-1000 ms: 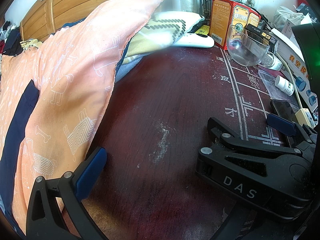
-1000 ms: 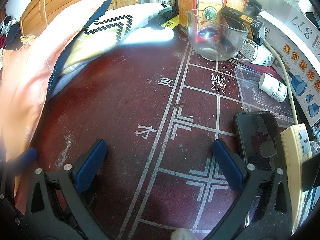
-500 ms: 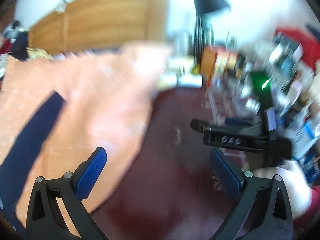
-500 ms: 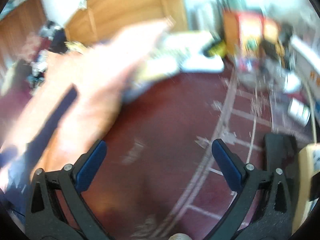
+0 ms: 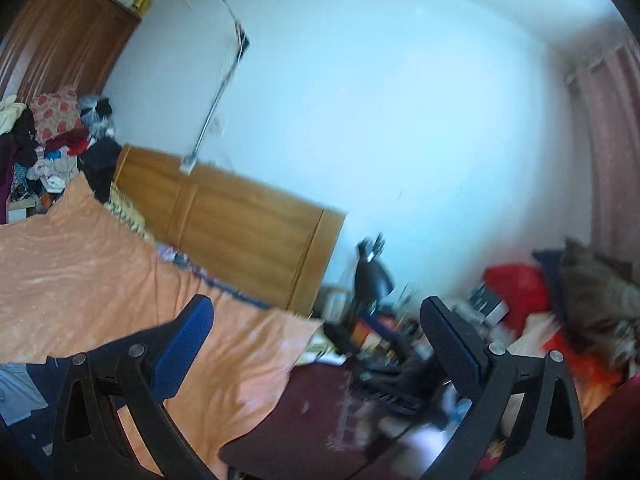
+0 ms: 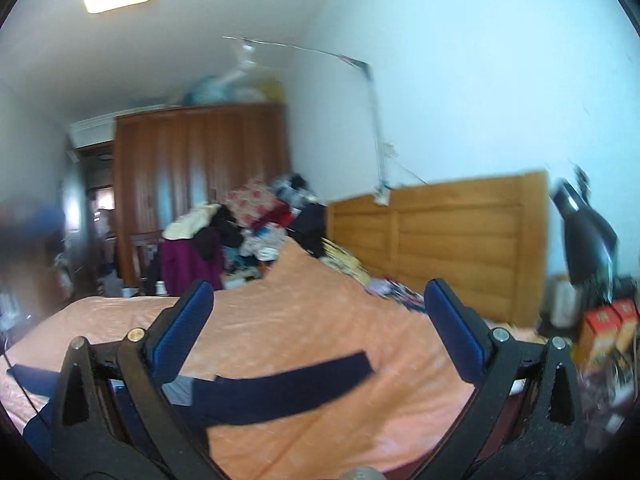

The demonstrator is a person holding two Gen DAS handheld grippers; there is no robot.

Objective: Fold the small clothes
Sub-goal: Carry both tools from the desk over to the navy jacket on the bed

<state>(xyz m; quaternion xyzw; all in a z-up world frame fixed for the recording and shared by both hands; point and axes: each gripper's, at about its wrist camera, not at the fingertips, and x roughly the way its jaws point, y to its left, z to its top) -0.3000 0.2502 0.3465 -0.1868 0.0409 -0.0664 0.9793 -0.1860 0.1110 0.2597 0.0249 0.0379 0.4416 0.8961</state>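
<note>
Both grippers are raised and point across a bed with an orange bedspread [image 6: 300,320]. My right gripper [image 6: 318,332] is open with nothing between its blue pads. Below it a navy band of cloth [image 6: 288,384] lies on the bedspread, and a navy and pale grey piece [image 6: 176,392] shows behind the left finger. My left gripper [image 5: 316,340] is also open and holds nothing. It hangs over the edge where the bedspread [image 5: 100,272] meets the dark red table [image 5: 312,420]. Navy and grey cloth [image 5: 24,384] lies at the lower left.
A heap of mixed clothes [image 6: 248,224] is piled at the bed's far corner before a brown wardrobe [image 6: 200,180]. A wooden headboard [image 6: 440,248] backs the bed. A black lamp [image 6: 588,236] and red boxes [image 6: 604,328] crowd the table at the right.
Both grippers have lifted off the dark red table and tilted upward, so the views swung from the tabletop to the bed, wall and ceiling. Both stayed open.
</note>
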